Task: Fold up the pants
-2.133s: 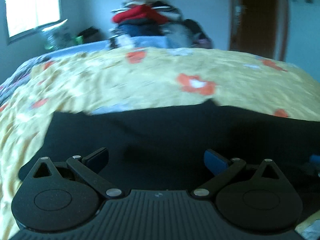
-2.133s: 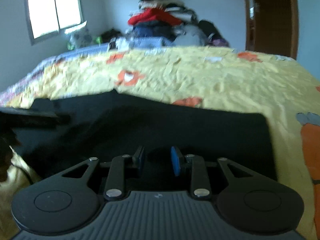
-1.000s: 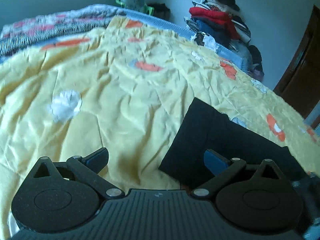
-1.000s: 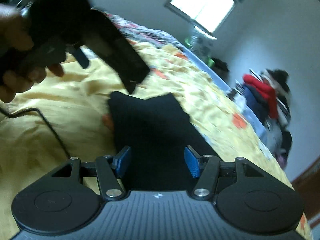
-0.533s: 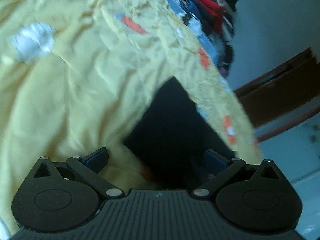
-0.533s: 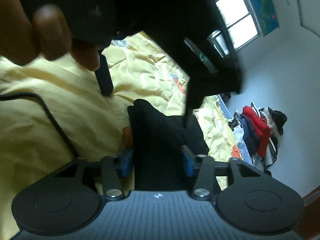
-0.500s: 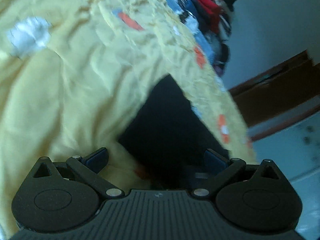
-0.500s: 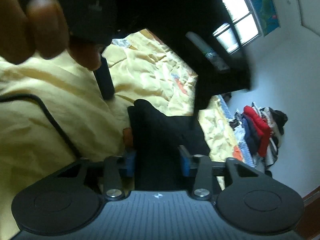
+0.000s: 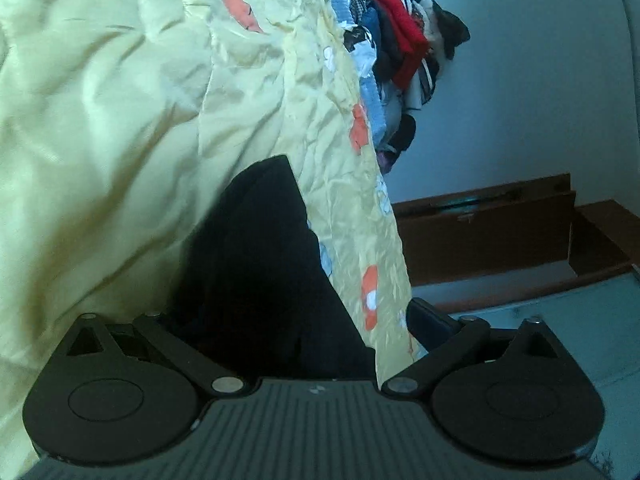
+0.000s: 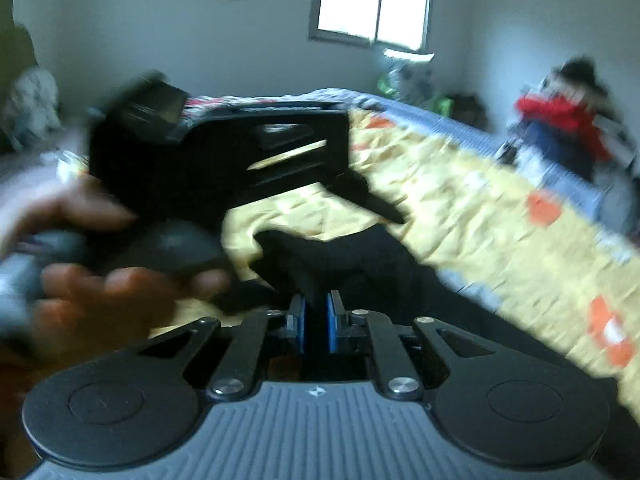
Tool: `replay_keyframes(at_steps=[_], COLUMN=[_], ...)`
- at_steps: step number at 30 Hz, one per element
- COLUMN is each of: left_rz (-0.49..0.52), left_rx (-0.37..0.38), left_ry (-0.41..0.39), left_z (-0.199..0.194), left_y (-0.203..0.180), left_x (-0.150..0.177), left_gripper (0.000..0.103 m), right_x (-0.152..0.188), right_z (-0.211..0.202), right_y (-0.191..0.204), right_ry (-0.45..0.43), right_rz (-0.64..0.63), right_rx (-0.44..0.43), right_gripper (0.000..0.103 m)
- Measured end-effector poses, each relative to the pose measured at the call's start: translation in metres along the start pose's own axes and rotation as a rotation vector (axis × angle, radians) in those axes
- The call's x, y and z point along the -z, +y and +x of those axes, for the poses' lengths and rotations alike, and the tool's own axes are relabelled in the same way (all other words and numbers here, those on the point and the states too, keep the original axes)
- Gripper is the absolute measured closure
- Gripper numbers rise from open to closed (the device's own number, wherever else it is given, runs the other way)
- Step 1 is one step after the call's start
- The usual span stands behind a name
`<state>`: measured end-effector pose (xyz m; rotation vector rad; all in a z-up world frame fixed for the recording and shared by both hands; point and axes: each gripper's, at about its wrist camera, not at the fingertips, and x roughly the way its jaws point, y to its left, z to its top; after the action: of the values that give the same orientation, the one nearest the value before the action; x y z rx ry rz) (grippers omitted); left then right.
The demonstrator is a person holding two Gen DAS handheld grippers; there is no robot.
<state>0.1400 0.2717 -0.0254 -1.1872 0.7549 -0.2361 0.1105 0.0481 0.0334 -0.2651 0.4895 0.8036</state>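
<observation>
The black pants (image 9: 260,264) lie on the yellow bedspread (image 9: 104,128). My left gripper (image 9: 296,320) is open, its jaws wide apart, and the near end of the pants lies between them. In the right wrist view my right gripper (image 10: 316,320) is shut on a raised fold of the black pants (image 10: 320,264). The left gripper (image 10: 224,160) and the hand holding it fill the left of that view, close above the pants. The view is blurred by motion.
A pile of clothes (image 9: 404,48) stands beyond the far edge of the bed. A brown wooden door (image 9: 500,232) is on the far wall. A window (image 10: 372,4) is behind the bed in the right wrist view.
My right gripper has closed from open onto a fold of the pants. Both cameras have swung round sharply. The left gripper stays open and has moved closer over the pants.
</observation>
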Motion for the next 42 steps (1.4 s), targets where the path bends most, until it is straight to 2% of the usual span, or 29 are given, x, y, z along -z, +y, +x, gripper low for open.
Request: replay_keyframes(at_steps=[3,4,5,6,7,8,10,11,12,15,17,19,23,26,29,34,42], left_rz=[0.024,0.037,0.052,0.066,0.087,0.108,0.176,0.215,0.267,0.535,0.667,0.745,0.81,0.804,0.841,0.975,1.081], left_rx=[-0.031,-0.057,-0.083,-0.101,-0.114,-0.131,-0.182,-0.196,-0.216,-0.287,-0.279,-0.238,-0.187,-0.135,-0.1,-0.054,0.02], left_ry=[-0.007,-0.011,-0.018,-0.031,-0.047,-0.061,-0.093,-0.108,-0.129,-0.239,-0.298,-0.317,-0.314,-0.288,-0.269,-0.239,-0.079], left_z=[0.002,0.004,0.006,0.006,0.005,0.006,0.004,0.002,0.0,-0.007,-0.013,-0.018,-0.022,-0.019,-0.009,0.017,0.085], left_y=[-0.003,-0.003,-0.003,-0.003,-0.003,-0.004,-0.008,-0.012,-0.017,-0.056,-0.08,-0.1,-0.128,-0.145,-0.165,-0.199,-0.239], left_x=[-0.003,-0.002,-0.001,0.0,0.003,0.005,0.01,0.014,0.019,0.05,0.074,0.094,0.123,0.137,0.161,0.213,0.288], left_gripper=[0.017,0.03,0.041,0.045,0.052,0.065,0.077,0.08,0.08,0.082,0.082,0.082,0.082,0.082,0.082,0.08,0.076], right_x=[-0.001,-0.001,-0.002,0.001,0.004,0.009,0.02,0.028,0.032,0.028,0.02,0.015,0.015,0.025,0.039,0.062,0.13], right_z=[-0.024,-0.03,-0.03,-0.029,-0.019,-0.007,0.011,0.018,0.018,0.007,-0.008,-0.02,-0.048,-0.071,-0.098,-0.147,-0.221], right_y=[-0.024,-0.037,-0.049,-0.051,-0.059,-0.065,-0.067,-0.065,-0.062,-0.062,-0.061,-0.065,-0.067,-0.082,-0.096,-0.12,-0.168], right_ry=[-0.042,-0.067,-0.067,-0.047,0.001,0.049,0.133,0.152,0.139,0.073,0.005,-0.054,-0.151,-0.214,-0.266,-0.346,-0.446], right_rz=[0.109,0.157,0.192,0.209,0.214,0.216,0.214,0.205,0.202,0.235,0.271,0.319,0.395,0.479,0.561,0.637,0.806], right_rx=[-0.122,-0.115,-0.071,-0.021,0.049,0.101,0.152,0.157,0.161,0.134,0.108,0.069,0.04,0.023,0.015,0.069,0.173], right_gripper=[0.093,0.093,0.093,0.093,0.093,0.092,0.093,0.093,0.093,0.092,0.092,0.092,0.092,0.092,0.092,0.092,0.092])
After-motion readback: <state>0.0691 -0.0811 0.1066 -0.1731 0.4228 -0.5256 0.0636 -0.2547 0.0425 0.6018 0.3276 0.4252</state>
